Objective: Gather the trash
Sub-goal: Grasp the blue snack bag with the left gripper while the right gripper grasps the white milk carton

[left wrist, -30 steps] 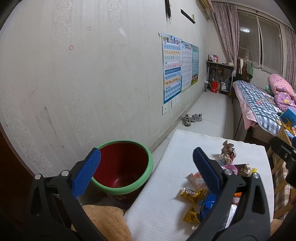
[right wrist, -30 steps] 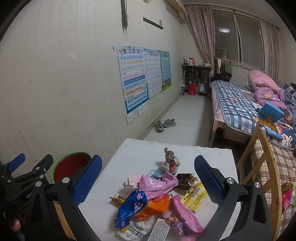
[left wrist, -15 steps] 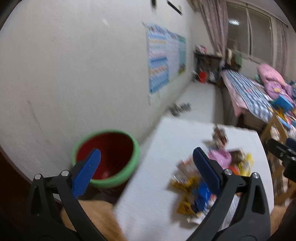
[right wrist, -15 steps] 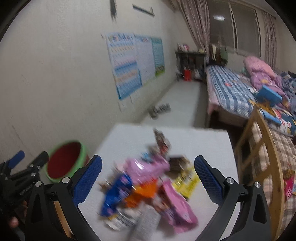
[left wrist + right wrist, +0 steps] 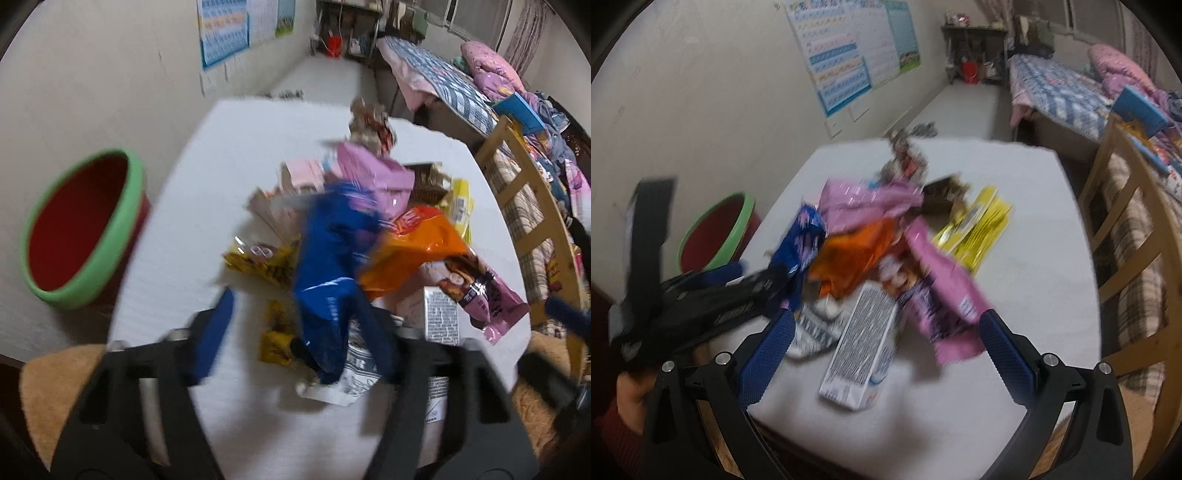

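The left gripper (image 5: pixel 295 328) has just been closing, and its blue fingers (image 5: pixel 214 332) now stand narrow about the lower end of the blue wrapper (image 5: pixel 328 266), though blur hides whether the pads press it. The right gripper (image 5: pixel 882 354) holds its fingers (image 5: pixel 1008 354) wide, bracketing the white carton (image 5: pixel 860 354) and the pink wrapper (image 5: pixel 945 295) without touching them. The trash pile (image 5: pixel 388 221) lies on the white surface (image 5: pixel 236 155), and the red bin (image 5: pixel 77 229) with a green rim stands beside it by the wall.
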{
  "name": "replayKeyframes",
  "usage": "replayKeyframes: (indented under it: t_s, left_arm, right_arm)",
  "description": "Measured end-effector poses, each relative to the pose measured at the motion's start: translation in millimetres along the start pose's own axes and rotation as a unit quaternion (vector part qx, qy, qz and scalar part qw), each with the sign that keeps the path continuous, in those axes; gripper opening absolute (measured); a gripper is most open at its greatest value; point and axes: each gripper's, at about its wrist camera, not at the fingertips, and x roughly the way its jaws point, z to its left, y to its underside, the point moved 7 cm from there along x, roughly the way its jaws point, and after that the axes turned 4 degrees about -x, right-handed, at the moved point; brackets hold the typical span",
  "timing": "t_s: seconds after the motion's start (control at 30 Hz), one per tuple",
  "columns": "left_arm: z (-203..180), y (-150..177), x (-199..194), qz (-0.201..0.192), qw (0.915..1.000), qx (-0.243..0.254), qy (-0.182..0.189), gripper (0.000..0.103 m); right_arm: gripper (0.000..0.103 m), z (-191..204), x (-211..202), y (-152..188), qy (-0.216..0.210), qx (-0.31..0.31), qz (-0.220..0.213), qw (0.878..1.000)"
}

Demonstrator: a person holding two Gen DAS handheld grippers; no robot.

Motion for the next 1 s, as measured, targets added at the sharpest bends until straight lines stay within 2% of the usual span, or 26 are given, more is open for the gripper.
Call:
replayKeyframes:
  t_s: [0.03,0.17,0.33,0.4,0.43,0.47,0.5,0.6,0.73,0.77,0.87,0.9,0.93,1.0]
  left_arm:
    - [2,1,2,0.007,0.9999,-0.005,0.011,0.031]
    - [7,-3,-16,-0.013,0.9999,-0.005,0.007,0.028]
    - [22,-14,-39,-0.040,0.9989,-0.025,0.000,0.027]
    - [30,-18,-48,-0.050,0.9982,-0.032,-0.007,0.027]
    - [34,-19,-50,-0.053,0.9980,-0.034,-0.011,0.027]
    - [38,-20,-53,-0.057,0.9976,-0.037,-0.015,0.027]
    - [42,-20,-55,-0.060,0.9972,-0.040,-0.018,0.027]
    - [53,-22,-59,-0.068,0.9961,-0.050,-0.028,0.027]
    - [67,-27,-67,-0.081,0.9942,-0.061,-0.036,0.027]
    - [73,-29,-71,-0.086,0.9933,-0.066,-0.038,0.027]
    - [92,-34,-80,-0.098,0.9906,-0.082,-0.048,0.027]
    - [97,-34,-82,-0.100,0.9899,-0.086,-0.051,0.027]
    - [106,-35,-84,-0.102,0.9887,-0.094,-0.056,0.027]
    - [121,-35,-87,-0.104,0.9867,-0.108,-0.064,0.027]
  right_arm:
    - [0.092,3,3,4,-0.004,-0.003,0.008,1.000]
    - [0.091,19,15,15,-0.024,-0.009,0.028,0.999]
    - [0.090,37,39,22,-0.017,-0.028,0.056,0.998]
    - [0.083,36,52,27,-0.002,-0.029,0.074,0.997]
    - [0.071,34,58,32,0.000,-0.024,0.087,0.996]
    - [0.054,32,61,36,-0.004,-0.016,0.096,0.995]
    - [0.046,30,65,40,-0.010,-0.006,0.104,0.995]
    - [0.045,22,62,40,-0.023,0.014,0.102,0.994]
    - [0.042,26,28,22,-0.024,0.003,0.060,0.998]
    - [0.028,28,19,17,-0.026,-0.001,0.050,0.998]
    - [0.017,35,-7,0,-0.033,-0.010,0.019,0.999]
    - [0.017,38,-14,-7,-0.035,-0.012,0.010,0.999]
    - [0.004,42,-21,-14,-0.036,-0.018,0.001,0.999]
    - [0.000,53,-25,-25,-0.035,-0.034,-0.007,0.999]
